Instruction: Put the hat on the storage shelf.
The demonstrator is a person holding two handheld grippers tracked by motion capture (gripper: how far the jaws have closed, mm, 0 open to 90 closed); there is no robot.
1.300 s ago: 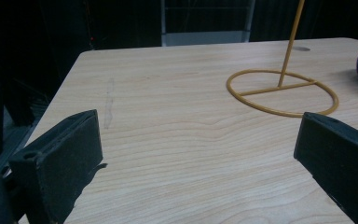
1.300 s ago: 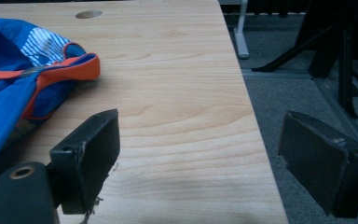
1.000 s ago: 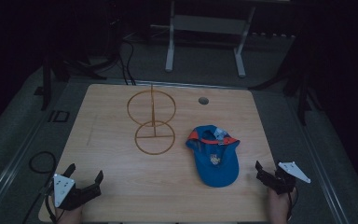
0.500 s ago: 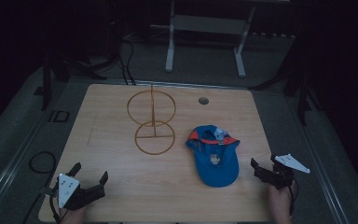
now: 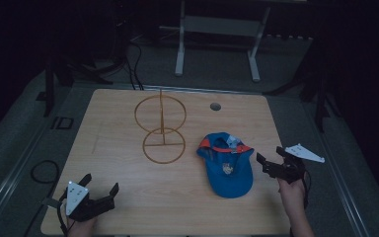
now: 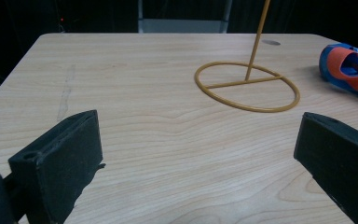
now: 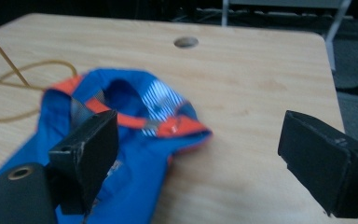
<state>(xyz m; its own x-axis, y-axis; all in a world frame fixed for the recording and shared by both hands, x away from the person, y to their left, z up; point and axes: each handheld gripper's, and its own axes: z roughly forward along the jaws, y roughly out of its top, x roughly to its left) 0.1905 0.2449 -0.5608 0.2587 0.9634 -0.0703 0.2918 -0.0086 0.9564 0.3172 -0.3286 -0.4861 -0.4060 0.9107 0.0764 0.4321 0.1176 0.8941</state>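
Observation:
A blue cap (image 5: 226,164) with an orange band lies flat on the wooden table (image 5: 118,128), right of centre; its back opening (image 7: 135,100) faces away from me. A yellow wire stand (image 5: 162,129) with a ring base (image 6: 248,87) and an upright ring rises mid-table. My right gripper (image 5: 271,159) hovers open just right of the cap, with its left jaw over the cap's blue fabric and nothing between its jaws. Near the front left corner my left gripper (image 5: 100,185) is open and holds nothing, well short of the stand.
A round cable hole (image 5: 215,106) sits in the table near its far edge. Beyond the table stands a white metal frame (image 5: 217,37) on a dark floor. A black cable (image 5: 44,170) loops off the table's left side.
My right gripper has moved left and forward, closer to the cap. My left gripper has shifted a little to the right along the front edge. Cap and stand have stayed put.

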